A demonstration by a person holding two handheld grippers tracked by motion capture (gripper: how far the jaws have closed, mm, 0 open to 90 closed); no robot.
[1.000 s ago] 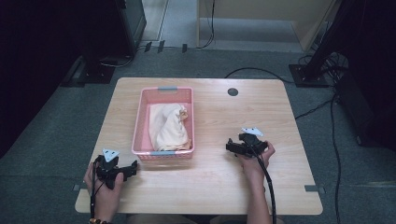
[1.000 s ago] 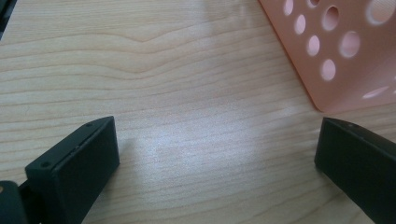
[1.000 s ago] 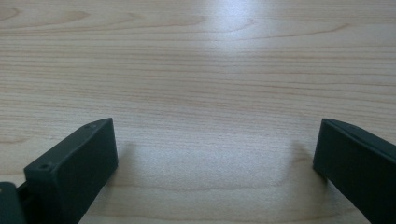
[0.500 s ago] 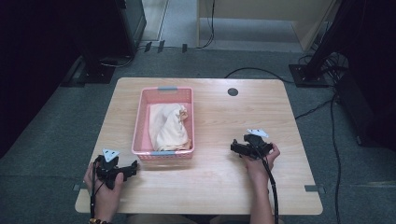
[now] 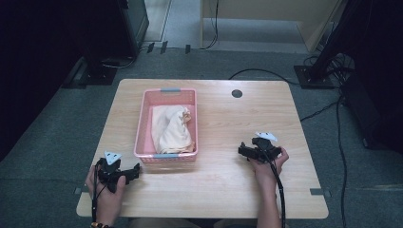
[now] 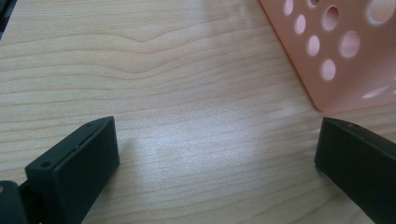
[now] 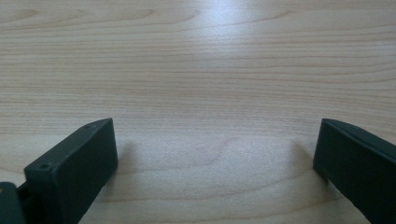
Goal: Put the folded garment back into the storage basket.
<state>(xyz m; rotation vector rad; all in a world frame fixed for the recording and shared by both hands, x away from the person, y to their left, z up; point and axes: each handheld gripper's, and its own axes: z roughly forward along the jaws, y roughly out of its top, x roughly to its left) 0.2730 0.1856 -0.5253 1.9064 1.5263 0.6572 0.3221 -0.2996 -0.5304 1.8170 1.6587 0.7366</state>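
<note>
A pink perforated basket (image 5: pixel 140 133) sits on the wooden table (image 5: pixel 223 123), left of centre, with a cream cloth (image 5: pixel 170 129) bunched inside it. My left gripper (image 5: pixel 134 171) rests low on the table just off the basket's near left corner, jaws wide apart and empty. In the left gripper view (image 6: pixel 217 154) the basket's corner (image 6: pixel 341 51) lies ahead and to the right. My right gripper (image 5: pixel 241 151) rests on the table's right half, pointing left, open and empty. Bare wood lies between its jaws in the right gripper view (image 7: pixel 215 154).
A dark round grommet (image 5: pixel 237 93) is set in the table near the far edge. Cables (image 5: pixel 280 194) trail from the grippers toward the near edge. Dark stands and equipment (image 5: pixel 328 61) sit on the floor beyond the table.
My right gripper has slid a little to the right and nearer the front edge. The left gripper, basket and cloth have stayed where they were.
</note>
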